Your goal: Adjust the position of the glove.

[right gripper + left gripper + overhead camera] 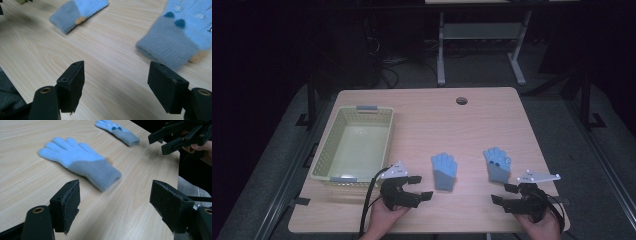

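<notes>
Two light blue knit gloves with grey cuffs lie flat on the wooden table [427, 115], fingers pointing away from me. The left glove [444, 170] [80, 162] [77, 11] lies just right of my left gripper [421, 187] [115, 207], whose jaws stand wide open with nothing between them. The right glove [497, 163] [117, 131] [180, 32] has dark dots on it and lies just beyond my right gripper [503, 193] [116, 87], which is also open and empty. Both grippers rest near the table's front edge, their jaws pointing toward each other.
A pale green plastic basket [354, 145] stands empty at the left of the table, just behind my left gripper. A round cable hole [461, 101] sits near the far edge. A white desk frame [482, 40] stands on the floor beyond.
</notes>
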